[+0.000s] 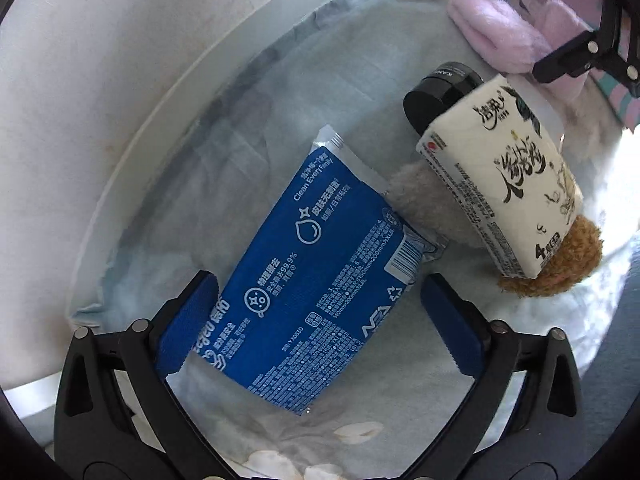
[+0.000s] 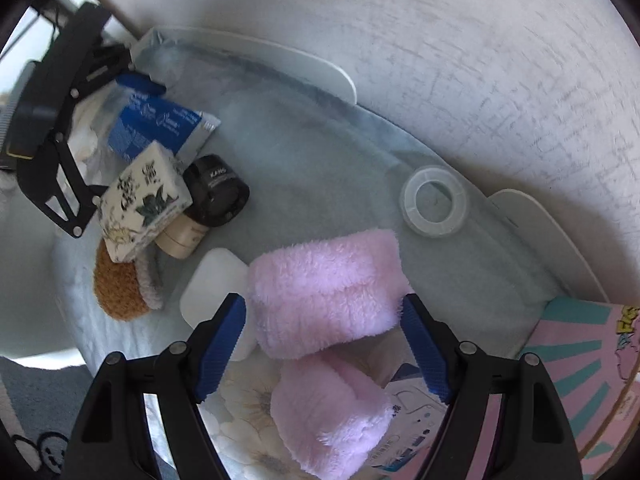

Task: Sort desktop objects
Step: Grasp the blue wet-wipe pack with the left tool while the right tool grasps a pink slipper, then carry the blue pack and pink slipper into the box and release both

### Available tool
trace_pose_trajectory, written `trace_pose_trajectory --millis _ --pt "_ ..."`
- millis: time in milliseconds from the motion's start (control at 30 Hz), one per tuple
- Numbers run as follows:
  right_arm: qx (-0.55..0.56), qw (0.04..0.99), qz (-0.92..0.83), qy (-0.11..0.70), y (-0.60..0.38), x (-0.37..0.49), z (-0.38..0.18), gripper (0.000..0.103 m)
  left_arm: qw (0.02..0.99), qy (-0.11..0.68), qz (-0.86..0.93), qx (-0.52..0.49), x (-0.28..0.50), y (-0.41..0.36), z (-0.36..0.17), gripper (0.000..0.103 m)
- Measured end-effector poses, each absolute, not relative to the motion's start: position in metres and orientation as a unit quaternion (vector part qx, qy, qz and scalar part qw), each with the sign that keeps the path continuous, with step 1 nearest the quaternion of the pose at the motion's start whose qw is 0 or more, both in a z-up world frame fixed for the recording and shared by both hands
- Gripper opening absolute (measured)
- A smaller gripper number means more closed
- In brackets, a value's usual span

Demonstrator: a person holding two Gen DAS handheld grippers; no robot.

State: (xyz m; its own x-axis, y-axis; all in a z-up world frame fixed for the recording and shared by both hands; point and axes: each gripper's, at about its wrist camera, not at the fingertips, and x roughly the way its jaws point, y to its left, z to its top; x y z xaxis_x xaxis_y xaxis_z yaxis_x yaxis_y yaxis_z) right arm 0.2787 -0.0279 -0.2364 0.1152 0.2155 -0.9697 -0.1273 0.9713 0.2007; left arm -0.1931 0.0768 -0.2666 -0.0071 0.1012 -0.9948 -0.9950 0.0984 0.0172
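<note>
A blue wet-wipes pack [image 1: 320, 280] lies on the pale blue cloth, between the open jaws of my left gripper [image 1: 320, 304]; it also shows in the right wrist view [image 2: 160, 124]. A white tissue pack [image 1: 504, 184] leans on a black jar [image 1: 440, 92] and a brown plush item [image 1: 560, 260]. A pink fluffy slipper [image 2: 324, 284] lies between the open jaws of my right gripper [image 2: 324, 320]. A second pink slipper [image 2: 332, 412] lies nearer the camera. I cannot tell whether either gripper touches its object.
A clear tape ring [image 2: 434, 206] lies on the cloth near the white wall. A white soap-like block [image 2: 216, 284] sits left of the slipper. A cream jar [image 2: 180, 236] lies under the tissue pack. A pink printed box [image 2: 580, 360] is at the right.
</note>
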Motion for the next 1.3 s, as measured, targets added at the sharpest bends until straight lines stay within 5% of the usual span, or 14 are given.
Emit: trace_pose_trajectory --millis 33,100,267,433,1300 --pt "0.035 0.746 0.114 0.655 -0.029 0.278 -0.236 0.064 0.547 0.498 0.501 -0.449 -0.195 0.077 -0.265 0.097" --pt "0.035 0.746 0.107 0.657 -0.03 0.276 -0.237 0.059 0.556 0.491 0.5 -0.447 -0.196 0.076 -0.258 0.082" --pt "0.077 0.76 0.079 0.64 -0.03 0.269 -0.226 0.031 0.551 0.497 0.504 -0.442 -0.196 0.074 -0.25 0.076" --pt "0.083 0.769 0.072 0.629 -0.03 0.265 -0.216 0.017 0.539 0.504 0.514 -0.436 -0.2 0.07 -0.237 0.075" --pt "0.125 0.827 0.057 0.545 -0.045 0.234 -0.118 0.015 0.552 0.491 0.555 -0.382 -0.177 0.041 -0.087 0.074"
